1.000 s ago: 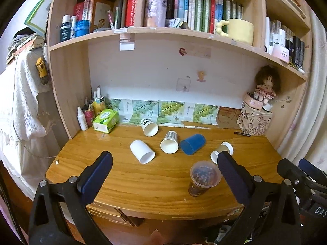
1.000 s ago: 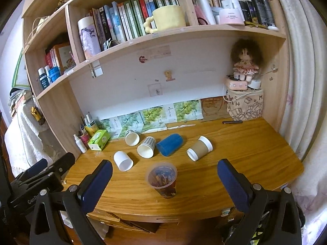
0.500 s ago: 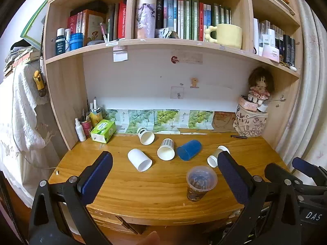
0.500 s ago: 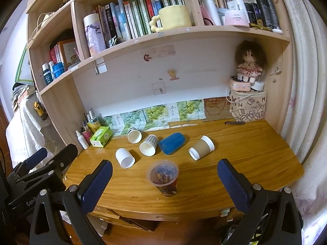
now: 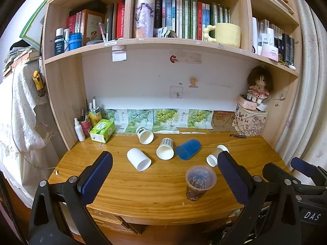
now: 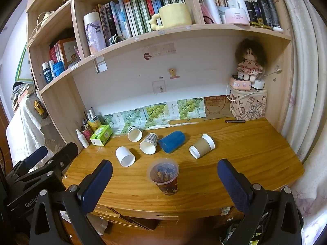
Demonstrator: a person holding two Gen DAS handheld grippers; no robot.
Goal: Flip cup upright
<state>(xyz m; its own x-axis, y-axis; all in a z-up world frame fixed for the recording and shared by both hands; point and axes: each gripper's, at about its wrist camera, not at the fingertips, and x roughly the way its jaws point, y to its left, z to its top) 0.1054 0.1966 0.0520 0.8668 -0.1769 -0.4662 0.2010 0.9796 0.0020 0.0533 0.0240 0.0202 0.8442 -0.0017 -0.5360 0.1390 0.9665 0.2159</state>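
Observation:
Several cups lie on their sides on the wooden desk [image 5: 122,187]: a plain white cup [image 5: 138,159] [image 6: 125,156], a checked paper cup [image 5: 165,149] [image 6: 149,144], a blue cup [image 5: 188,149] [image 6: 172,141], a white cup [image 5: 144,135] [image 6: 134,134] at the back, and a brown-sleeved cup [image 5: 213,156] [image 6: 202,146]. A clear printed plastic cup [image 5: 200,182] [image 6: 163,175] stands upright near the front edge. My left gripper [image 5: 163,179] and right gripper [image 6: 163,181] are both open and empty, held in front of the desk edge.
A green tissue box [image 5: 102,130], a spray bottle [image 5: 79,130] and a pen holder stand at the back left. A patterned bag [image 5: 250,122] with a doll on it stands at the back right, a pen [image 5: 238,136] beside it. Bookshelves hang above. A curtain hangs right.
Both grippers have drawn back and risen slightly, so the desk and cups look a little smaller and lower. The cups have not moved.

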